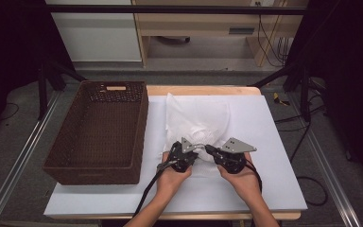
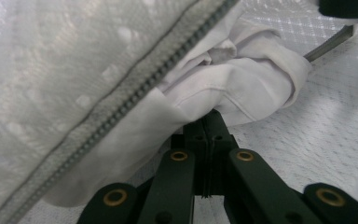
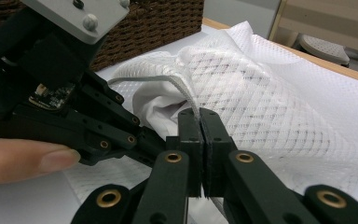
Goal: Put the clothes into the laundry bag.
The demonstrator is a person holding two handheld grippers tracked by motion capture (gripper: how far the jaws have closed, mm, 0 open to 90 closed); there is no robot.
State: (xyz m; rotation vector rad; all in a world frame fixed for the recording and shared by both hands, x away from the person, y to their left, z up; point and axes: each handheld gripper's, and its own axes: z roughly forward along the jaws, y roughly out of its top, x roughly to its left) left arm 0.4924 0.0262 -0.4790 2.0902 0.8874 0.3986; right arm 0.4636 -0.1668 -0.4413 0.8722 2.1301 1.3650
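My desk (image 1: pixel 274 189) sits in the middle of the high view, a pale sheet over a wooden top whose edge shows along the far side. On its left part stands a dark brown woven basket (image 1: pixel 99 135), long side running away from me, with a handle slot in the far wall. Just right of the basket, in the centre of the frame, lies a white mesh laundry bag (image 1: pixel 198 118) with white cloth (image 2: pixel 242 88) inside, bulging out at the near opening.

My left tongs (image 1: pixel 194 150) are closed on the white cloth at the bag's mouth; in the left gripper view the jaws meet with the fabric bunched right at their tips, and the grey zipper (image 2: pixel 135 93) runs diagonally across the upper left. My right tongs (image 1: pixel 209 149) are closed on the bag's zipper edge; in the right gripper view the grey band curves down into the shut jaws. The two tongs nearly touch, tip to tip.

Around the desk are metal rails, a grey floor, black curtains on both sides, cables at the right, and light wooden furniture in the upper part of the frame.
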